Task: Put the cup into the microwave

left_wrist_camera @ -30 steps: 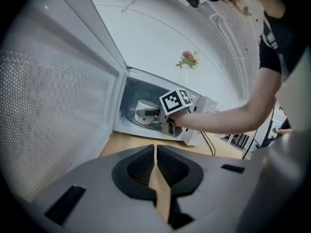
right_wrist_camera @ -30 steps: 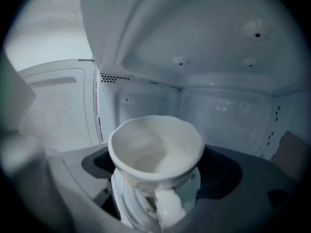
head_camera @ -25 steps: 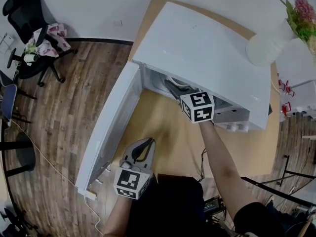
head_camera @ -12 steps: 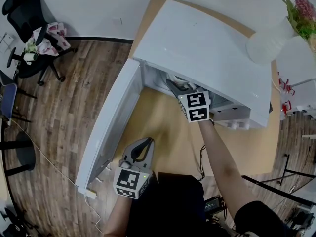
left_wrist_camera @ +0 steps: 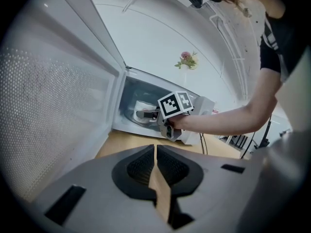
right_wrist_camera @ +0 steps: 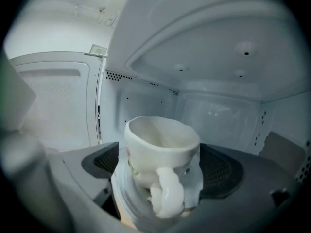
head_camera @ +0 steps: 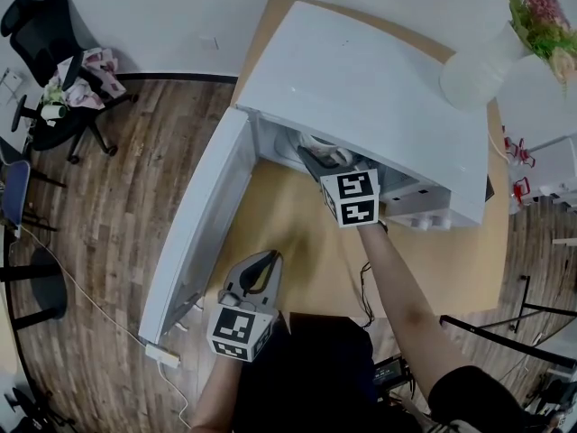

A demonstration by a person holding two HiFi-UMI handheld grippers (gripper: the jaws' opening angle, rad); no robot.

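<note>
The microwave (head_camera: 361,88) door (head_camera: 203,215) stands swung wide at left. Beside it, over the counter's (head_camera: 293,224) near edge, the left gripper (head_camera: 267,262) hangs closed and empty. The right gripper (head_camera: 317,156) reaches inside the cavity and clasps the cup (right_wrist_camera: 163,149), with open room to the far wall and ceiling.

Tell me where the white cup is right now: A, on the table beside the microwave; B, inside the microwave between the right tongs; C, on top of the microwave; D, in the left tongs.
B: the right gripper view shows the cup standing between the right tongs, with the microwave walls and ceiling all around it.
</note>
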